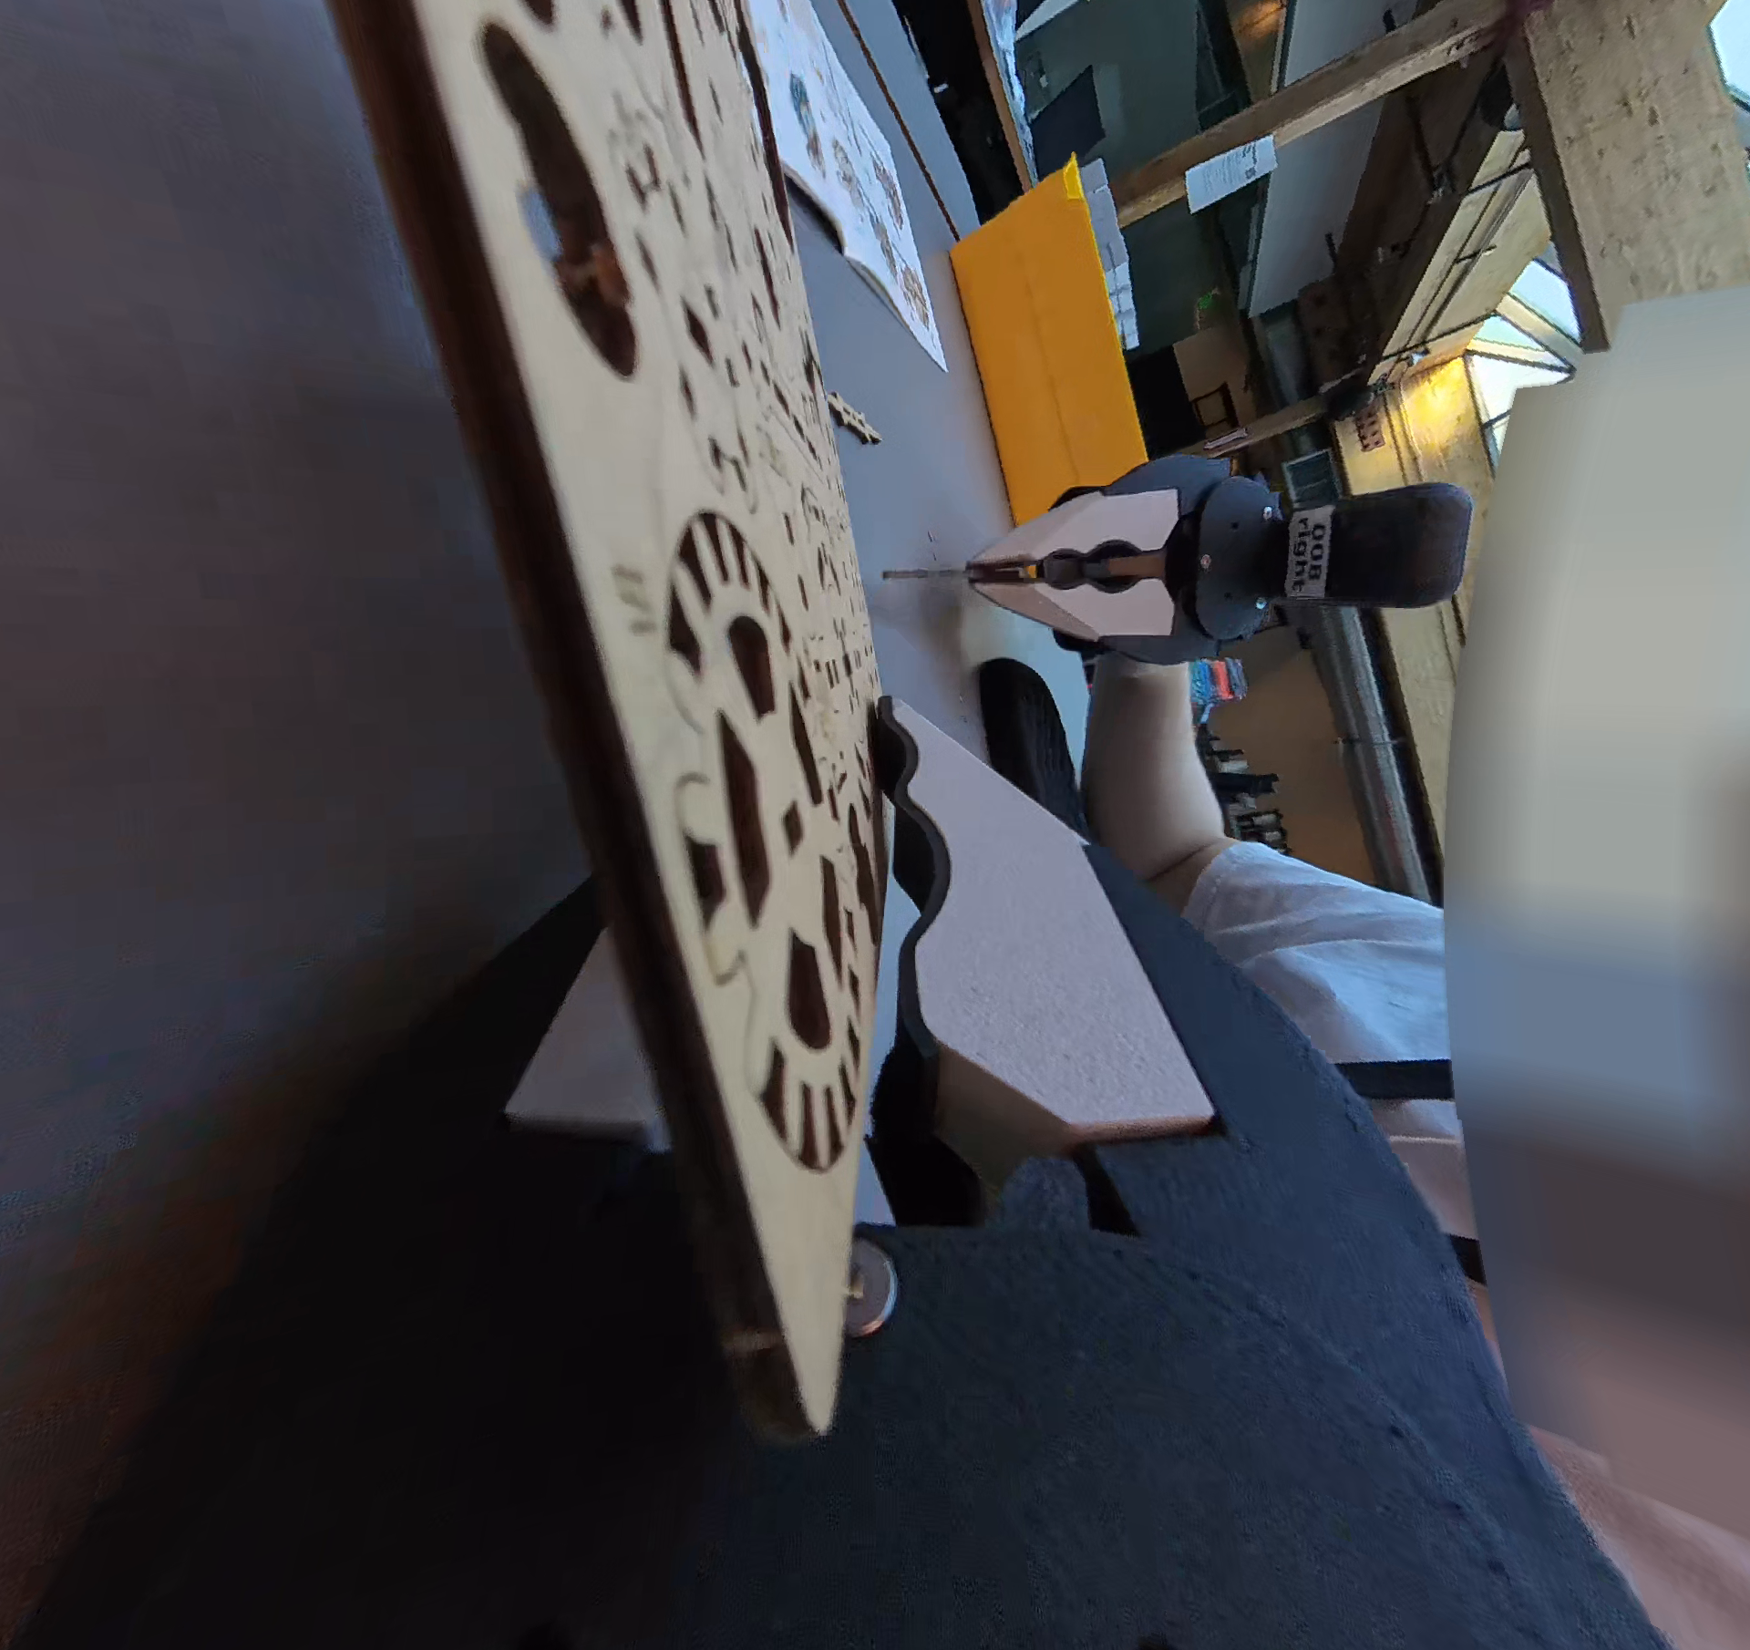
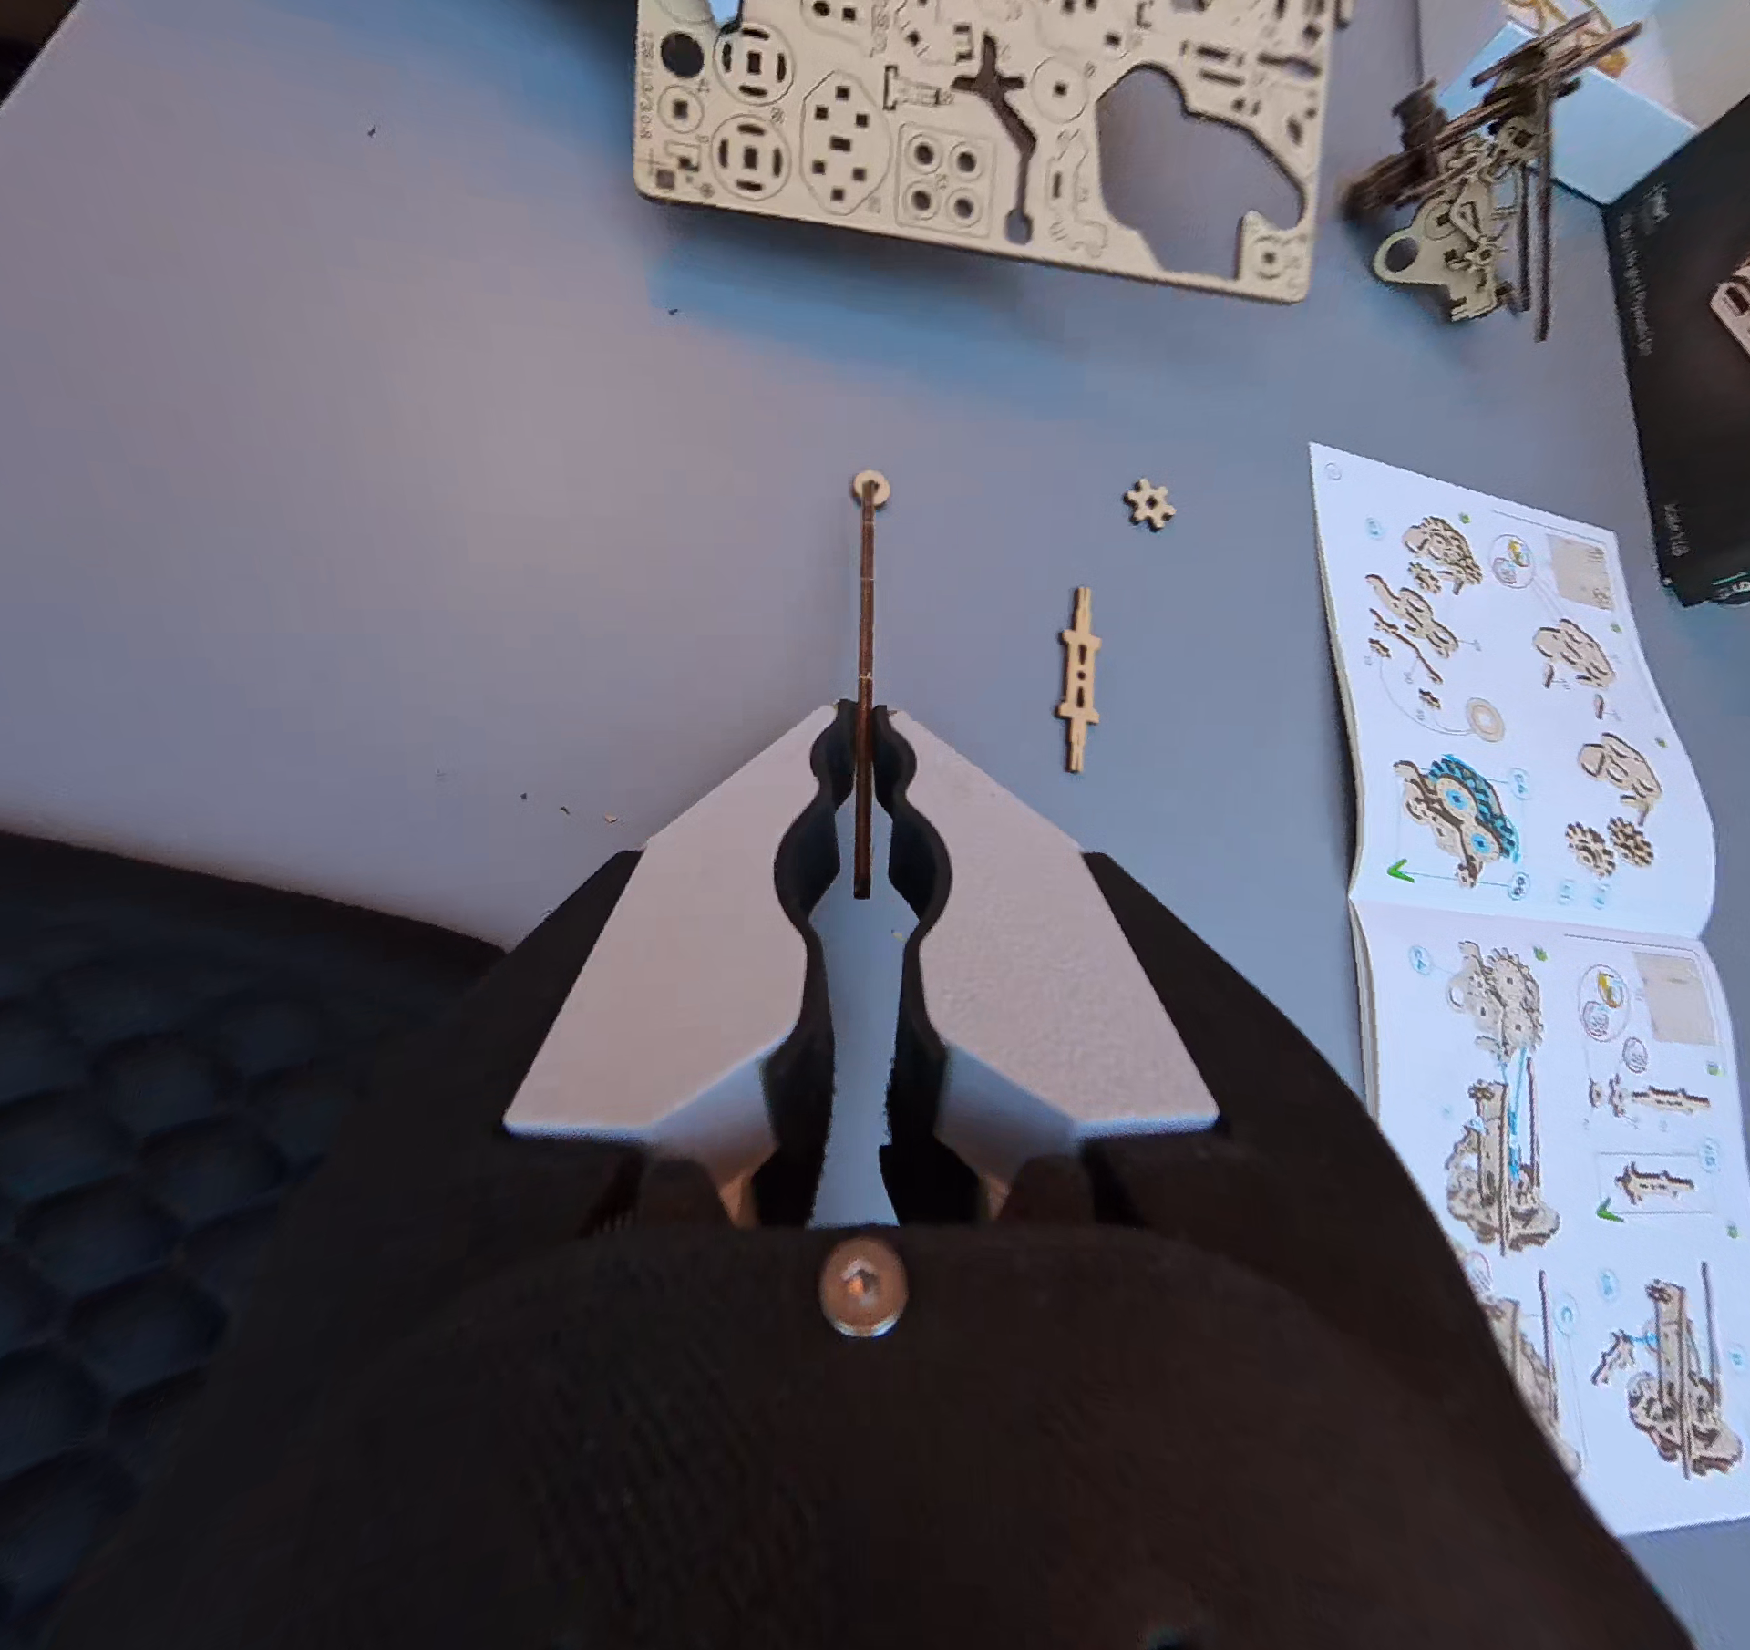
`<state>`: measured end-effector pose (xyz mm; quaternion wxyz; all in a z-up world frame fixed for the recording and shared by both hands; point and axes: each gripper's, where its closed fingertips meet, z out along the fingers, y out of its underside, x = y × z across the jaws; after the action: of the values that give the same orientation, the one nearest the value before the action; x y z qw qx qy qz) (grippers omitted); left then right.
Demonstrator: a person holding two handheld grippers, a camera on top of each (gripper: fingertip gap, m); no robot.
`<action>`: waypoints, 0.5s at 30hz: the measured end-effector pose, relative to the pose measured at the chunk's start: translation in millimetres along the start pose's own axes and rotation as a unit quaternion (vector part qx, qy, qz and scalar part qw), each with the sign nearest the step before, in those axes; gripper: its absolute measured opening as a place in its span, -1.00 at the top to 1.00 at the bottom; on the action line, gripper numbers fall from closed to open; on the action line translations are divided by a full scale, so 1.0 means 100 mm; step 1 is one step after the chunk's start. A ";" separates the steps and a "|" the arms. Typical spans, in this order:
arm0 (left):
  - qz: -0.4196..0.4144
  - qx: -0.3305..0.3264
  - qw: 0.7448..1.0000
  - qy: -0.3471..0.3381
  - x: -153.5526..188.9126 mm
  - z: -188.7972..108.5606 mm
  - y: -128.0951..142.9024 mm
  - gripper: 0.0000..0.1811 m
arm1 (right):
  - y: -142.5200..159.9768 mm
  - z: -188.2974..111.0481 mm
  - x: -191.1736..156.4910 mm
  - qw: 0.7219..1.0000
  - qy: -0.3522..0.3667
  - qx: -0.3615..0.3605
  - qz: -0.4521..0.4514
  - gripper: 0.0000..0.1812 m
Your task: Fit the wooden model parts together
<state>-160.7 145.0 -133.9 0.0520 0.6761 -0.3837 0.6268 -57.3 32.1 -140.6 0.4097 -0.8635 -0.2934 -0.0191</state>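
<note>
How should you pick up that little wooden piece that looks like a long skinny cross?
Probably by its middle. The flat cross piece lies loose on the grey table, long and narrow, widest at the centre. Come straight down from above and pinch across its narrow width there, where it should balance best. The right gripper is already shut on a thin stick.

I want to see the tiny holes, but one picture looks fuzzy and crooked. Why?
Left wrist view: the wooden sheet sits very close to the lens, so it blurs, and the whole picture is tilted, beams slanting. Right wrist view: sharp in the middle, so the stick and sheet show clearly.
</note>
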 end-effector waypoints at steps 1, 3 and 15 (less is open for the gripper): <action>-0.017 -0.014 1.000 0.006 0.00 -0.01 0.02 1.00 | 0.00 -0.03 0.03 1.000 0.005 0.005 0.003 0.98; -0.027 -0.035 0.999 -0.002 -0.01 -0.09 0.00 1.00 | 0.02 -0.07 0.06 1.000 0.010 0.004 0.002 0.98; -0.003 -0.097 0.994 -0.057 -0.29 -1.62 -0.94 1.00 | 0.07 -0.03 0.06 1.000 0.001 0.002 -0.002 0.98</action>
<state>-234.6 313.8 -87.5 0.0973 0.7032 -0.4434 0.5472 -48.2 29.9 -141.9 0.4115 -0.8622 -0.2948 -0.0198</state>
